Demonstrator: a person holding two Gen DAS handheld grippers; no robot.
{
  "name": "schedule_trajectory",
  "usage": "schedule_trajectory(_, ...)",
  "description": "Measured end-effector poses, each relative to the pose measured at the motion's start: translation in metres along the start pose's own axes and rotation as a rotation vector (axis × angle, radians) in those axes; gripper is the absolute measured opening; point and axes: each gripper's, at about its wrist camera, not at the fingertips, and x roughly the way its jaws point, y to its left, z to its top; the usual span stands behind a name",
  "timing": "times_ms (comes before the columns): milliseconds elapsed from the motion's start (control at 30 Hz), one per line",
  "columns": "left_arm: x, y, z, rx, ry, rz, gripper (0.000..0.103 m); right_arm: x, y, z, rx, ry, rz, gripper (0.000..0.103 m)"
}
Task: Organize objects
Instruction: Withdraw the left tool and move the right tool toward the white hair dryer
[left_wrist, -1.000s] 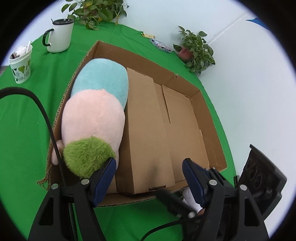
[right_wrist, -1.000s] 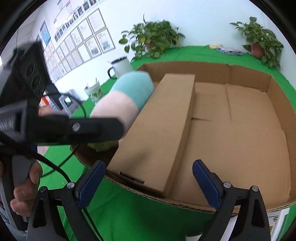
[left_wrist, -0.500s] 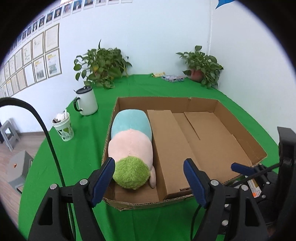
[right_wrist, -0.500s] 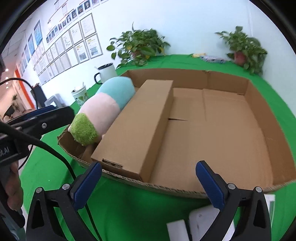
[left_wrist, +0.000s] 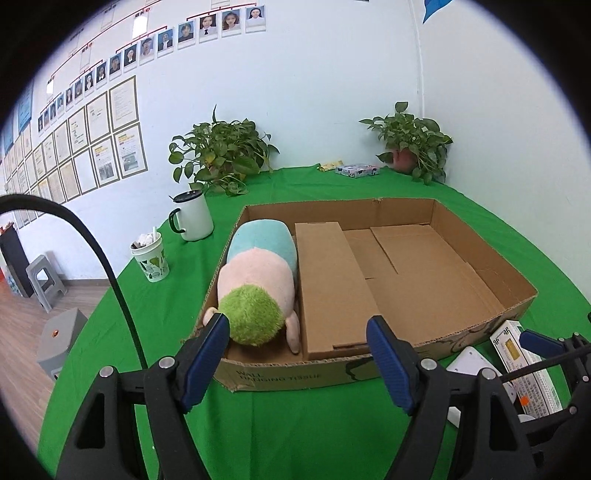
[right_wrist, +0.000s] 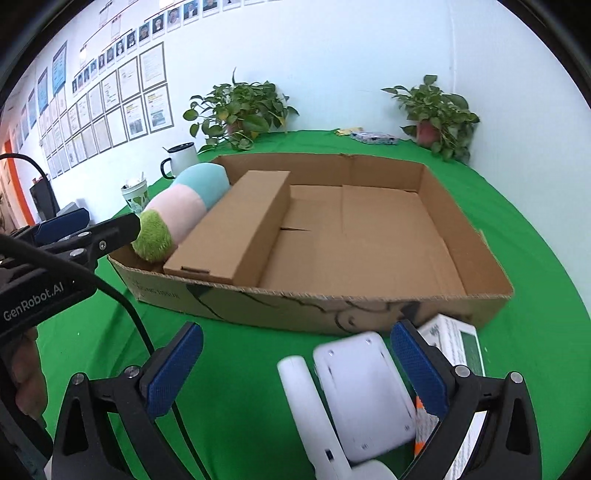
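Now both grippers sit farther back from the cardboard tray than a second ago, when their fingers hung right over its near wall; green tablecloth fills the space below them. The left gripper has levelled out, so the wall and both potted plants come into view where before the tray filled the picture. Its jaws stand apart with nothing between them, about as wide as before. The right gripper has spread its jaws wider than a second ago and holds nothing; between its fingers, on the cloth, lie a white rounded device and a slim white piece just beside it, which were out of sight earlier. A printed white carton lies to their right, close to the tray's near corner.

Inside the tray nothing has shifted: the plush toy, blue, pink and green, lies along the left wall, and the long brown box lies touching it, the rest of the floor bare. The white mug and paper cup stand left of the tray.
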Motion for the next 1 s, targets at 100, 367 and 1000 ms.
schedule_trajectory(100, -0.001, -0.007, -0.005, 0.007, 0.010, 0.002, 0.077, -0.008, -0.010, -0.008, 0.007, -0.008, -0.025, 0.102)
schedule_trajectory(367, -0.009, -0.022, -0.016, 0.042, 0.003, -0.038, 0.001, -0.018, -0.032, -0.020, 0.026, -0.018, -0.075, 0.047)
schedule_trajectory(1000, -0.012, -0.014, -0.018, -0.019, 0.026, -0.049, 0.084, -0.046, -0.036, -0.033, -0.077, -0.154, -0.063, 0.102)
